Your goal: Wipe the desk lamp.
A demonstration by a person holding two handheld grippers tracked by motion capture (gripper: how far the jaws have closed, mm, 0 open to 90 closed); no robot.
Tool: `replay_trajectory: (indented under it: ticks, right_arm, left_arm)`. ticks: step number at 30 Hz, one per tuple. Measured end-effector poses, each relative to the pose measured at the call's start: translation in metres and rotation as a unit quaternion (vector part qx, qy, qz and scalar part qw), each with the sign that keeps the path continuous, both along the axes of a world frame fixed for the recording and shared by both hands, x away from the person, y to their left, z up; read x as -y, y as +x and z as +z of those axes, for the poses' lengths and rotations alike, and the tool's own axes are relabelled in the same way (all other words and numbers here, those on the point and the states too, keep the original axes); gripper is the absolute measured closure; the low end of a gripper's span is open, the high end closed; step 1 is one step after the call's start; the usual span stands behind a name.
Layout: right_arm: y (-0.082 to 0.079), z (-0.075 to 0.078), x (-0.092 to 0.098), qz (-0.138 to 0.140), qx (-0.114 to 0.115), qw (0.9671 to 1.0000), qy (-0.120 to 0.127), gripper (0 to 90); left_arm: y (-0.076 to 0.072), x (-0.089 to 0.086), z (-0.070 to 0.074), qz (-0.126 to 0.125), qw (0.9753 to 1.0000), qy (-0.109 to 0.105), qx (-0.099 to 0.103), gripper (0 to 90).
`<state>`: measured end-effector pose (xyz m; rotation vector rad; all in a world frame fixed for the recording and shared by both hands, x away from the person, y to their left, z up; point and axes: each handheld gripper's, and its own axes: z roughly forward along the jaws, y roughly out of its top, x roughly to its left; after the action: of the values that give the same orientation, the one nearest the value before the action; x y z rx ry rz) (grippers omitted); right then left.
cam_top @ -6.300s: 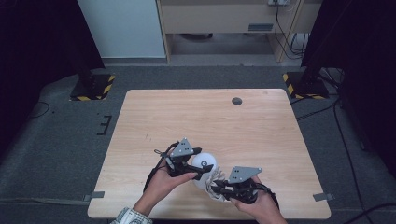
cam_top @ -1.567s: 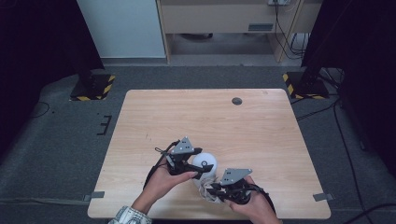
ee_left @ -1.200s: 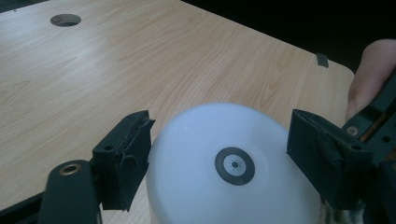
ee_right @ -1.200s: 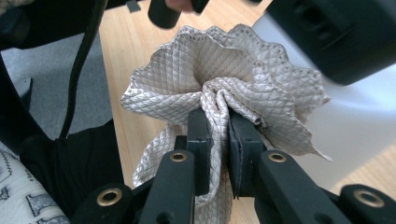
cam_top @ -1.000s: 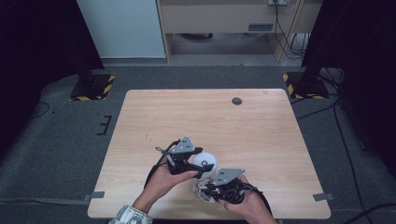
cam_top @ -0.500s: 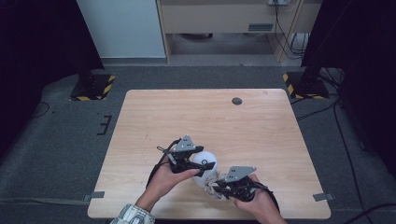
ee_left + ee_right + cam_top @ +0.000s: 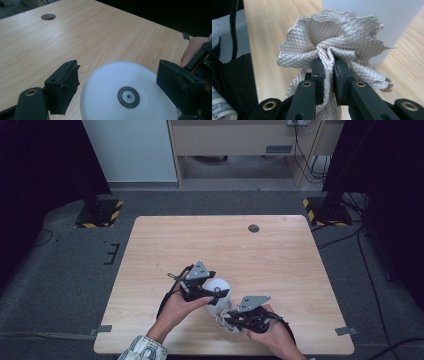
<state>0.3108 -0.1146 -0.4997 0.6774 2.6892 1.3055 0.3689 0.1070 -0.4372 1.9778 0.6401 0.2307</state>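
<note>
Here we work at a pale wooden surface [image 7: 165, 245] with a round cable hole [image 7: 253, 228] near its far edge; it stands on grey carpet [image 7: 55, 270], with two yellow-and-black striped stand bases [image 7: 97, 215] at the far corners and a white panel [image 7: 130, 150] behind. Starting at the left, our left hand-held gripper [image 7: 212, 292] has its jaws spread wide around a white dome-shaped object [image 7: 218, 287] that sits near the front middle of the surface. In the left gripper view one pad touches the dome's side, while the other stands just apart from it. The dome [image 7: 127, 92] is smooth and glossy, with a small dark ring mark facing that camera. To the right, just beside the dome, our right hand-held gripper [image 7: 231, 319] has its jaws pressed nearly together, pinching a bunched cloth [image 7: 332, 45]. The cloth is off-white with a fine diamond weave, and it fans out in ruffled folds above the pads.
</note>
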Motion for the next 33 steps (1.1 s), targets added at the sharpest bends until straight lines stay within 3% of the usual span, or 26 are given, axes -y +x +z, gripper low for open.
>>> replay_trajectory:
  ticks: [4, 6, 13, 15, 18, 21, 28, 33]
  right_arm:
    - [-0.007, -0.004, -0.003, 0.007, 0.003, 1.0, -0.003, 79.9]
    - [-0.01, -0.008, -0.006, 0.011, 0.002, 0.9999, -0.006, 79.7]
    - [-0.015, -0.021, -0.026, 0.028, 0.007, 0.9994, -0.022, 78.9]
    - [-0.015, -0.024, -0.029, 0.029, 0.01, 0.9992, -0.026, 78.6]
    - [-0.013, -0.027, -0.034, 0.025, 0.011, 0.9993, -0.024, 77.5]
    - [-0.013, -0.028, -0.038, 0.023, 0.011, 0.9995, -0.017, 77.4]
    - [-0.012, -0.029, -0.057, 0.036, 0.008, 0.9993, -0.01, 76.6]
    - [-0.012, -0.024, -0.056, 0.028, 0.012, 0.9995, -0.012, 60.7]
  left_arm:
    - [-0.01, -0.009, 0.009, 0.016, 0.9996, -0.013, 0.021, 15.5]
    - [-0.019, -0.015, 0.01, 0.024, 0.9992, -0.006, 0.032, 15.7]
    - [-0.053, -0.048, -0.006, 0.041, 0.9982, -0.011, 0.042, 18.5]
    - [-0.062, -0.057, -0.014, 0.044, 0.9982, 0.003, 0.04, 21.5]
    - [-0.072, -0.063, -0.024, 0.034, 0.9978, 0.045, 0.036, 23.0]
    - [-0.078, -0.065, -0.031, 0.023, 0.9974, 0.063, 0.029, 24.2]
    - [-0.084, -0.07, -0.042, 0.026, 0.9966, 0.077, 0.015, 27.6]
    - [-0.086, -0.07, -0.045, 0.027, 0.9964, 0.079, 0.015, 29.4]
